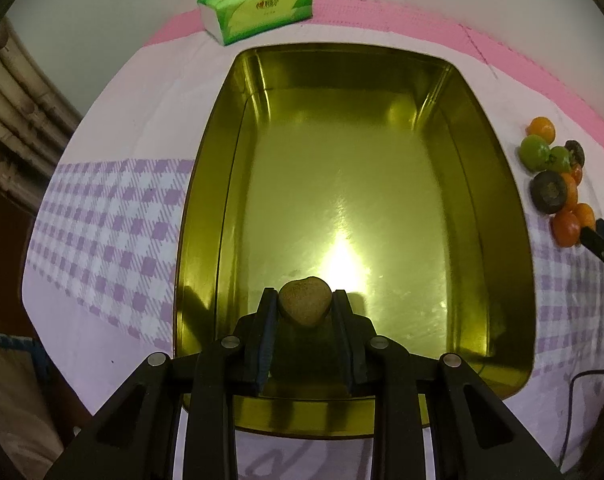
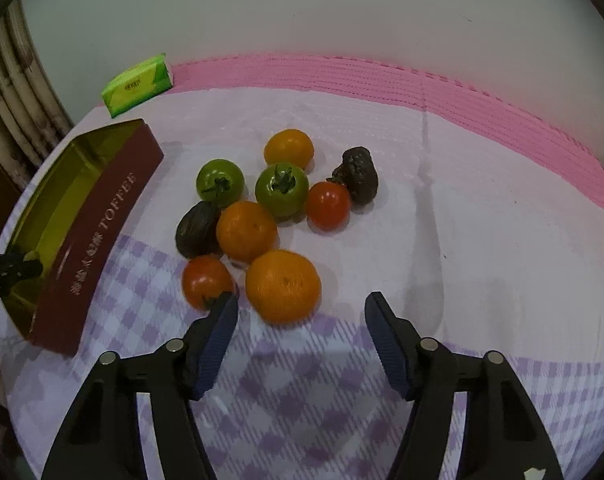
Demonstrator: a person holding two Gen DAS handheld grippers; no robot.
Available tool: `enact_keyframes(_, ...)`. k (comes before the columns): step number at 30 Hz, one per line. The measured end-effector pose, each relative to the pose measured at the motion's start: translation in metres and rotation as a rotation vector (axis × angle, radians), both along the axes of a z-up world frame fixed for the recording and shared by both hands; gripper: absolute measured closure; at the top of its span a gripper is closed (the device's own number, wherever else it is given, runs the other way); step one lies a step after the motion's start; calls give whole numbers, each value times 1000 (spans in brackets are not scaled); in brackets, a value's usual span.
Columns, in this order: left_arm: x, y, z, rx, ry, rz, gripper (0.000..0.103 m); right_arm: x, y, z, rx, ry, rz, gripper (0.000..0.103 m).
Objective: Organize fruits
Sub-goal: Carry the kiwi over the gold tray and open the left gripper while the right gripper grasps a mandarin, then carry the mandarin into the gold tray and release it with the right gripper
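Over the toffee tin (image 1: 498, 208), near end, your L gripper (image 1: 305, 308) is clamped on a brown fruit (image 1: 304, 305), prob. for dropping inside. Right of the tin, your R gripper (image 2: 300, 312) is spread wide, approaching the nearest orange (image 2: 283, 286) in the fruit pile.

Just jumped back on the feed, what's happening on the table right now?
The left hand-held gripper is shut on a brown fruit, holding it over the near end of the gold tin. The right hand-held gripper is open beside the fruit pile, nearest the big orange. Nothing lies in the tin yet.
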State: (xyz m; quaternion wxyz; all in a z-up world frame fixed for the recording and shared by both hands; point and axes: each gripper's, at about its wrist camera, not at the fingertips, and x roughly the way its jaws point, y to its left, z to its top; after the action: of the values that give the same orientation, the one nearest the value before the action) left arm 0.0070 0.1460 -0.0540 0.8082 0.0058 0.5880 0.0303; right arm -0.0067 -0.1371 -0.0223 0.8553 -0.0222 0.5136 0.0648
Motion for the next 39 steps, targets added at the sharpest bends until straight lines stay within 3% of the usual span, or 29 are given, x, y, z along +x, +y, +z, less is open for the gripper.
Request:
enact_keyframes(7, 3, 4, -9, -2, 20, 11, 74, 6, 6, -8, 4, 28, 8, 64)
enact_keyframes(15, 4, 6, -8, -5, 28, 15, 73, 1, 14, 8, -46, -25, -9, 65)
enact_keyframes(18, 2, 7, 1, -49, 4, 18, 62, 0, 29, 29, -34, -74, 25, 65)
enact_keyframes(20, -2, 8, 12, -63, -40, 22, 49, 1, 45, 44, -5, -106, 65, 65)
enact_keyframes(25, -12, 13, 37, -58, -133, 24, 43, 4, 110, 60, 94, -112, 238, 65)
enact_keyframes(32, -27, 44, 48, -40, -167, 136, 40, 13, 189, 39, 99, -45, 394, 65)
enact_keyframes(39, -29, 61, 47, -67, -166, 211, 40, 14, 217, 10, 31, 7, 443, 65)
